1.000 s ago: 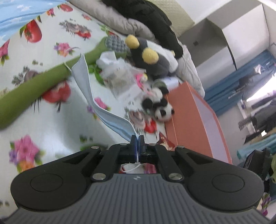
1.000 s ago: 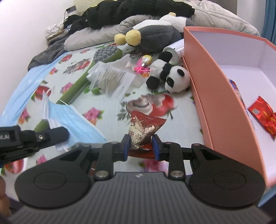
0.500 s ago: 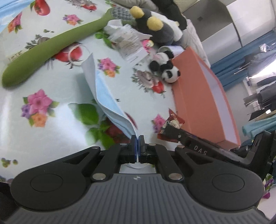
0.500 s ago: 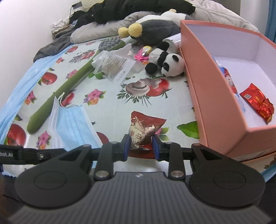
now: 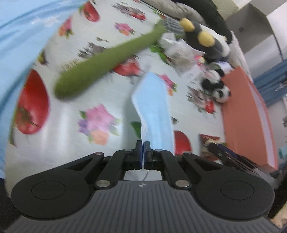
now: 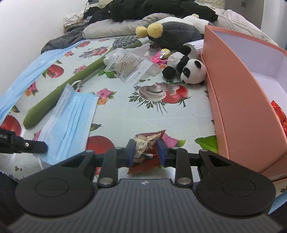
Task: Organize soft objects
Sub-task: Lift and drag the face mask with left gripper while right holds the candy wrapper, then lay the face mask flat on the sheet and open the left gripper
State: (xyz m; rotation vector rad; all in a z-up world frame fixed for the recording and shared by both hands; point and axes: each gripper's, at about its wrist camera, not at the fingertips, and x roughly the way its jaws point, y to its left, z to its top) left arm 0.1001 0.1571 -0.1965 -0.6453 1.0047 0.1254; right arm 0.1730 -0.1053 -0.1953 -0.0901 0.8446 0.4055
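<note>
My left gripper point(image 5: 143, 143) is shut on the near edge of a blue face mask point(image 5: 154, 107). The mask also shows in the right wrist view point(image 6: 70, 121), lying flat on the patterned cloth with the left gripper's fingers point(image 6: 34, 146) at its near corner. My right gripper point(image 6: 146, 148) is shut on a red snack packet point(image 6: 146, 143), low over the cloth, left of the orange box point(image 6: 238, 100). A panda plush point(image 6: 188, 70) and a grey plush with yellow pom-poms point(image 6: 168, 34) lie farther back.
A long green massager point(image 6: 71, 84) lies left of the mask. A clear packet point(image 6: 129, 66), a pink item point(image 6: 158, 57) and a can point(image 6: 195, 47) sit near the plushes. The orange box holds a red packet point(image 6: 279, 114). Dark clothes and pillows point(image 6: 157, 10) are at the back.
The left gripper has lowered the mask so that it now lies flat on the cloth. The right gripper has moved back and down toward the cloth with the snack packet.
</note>
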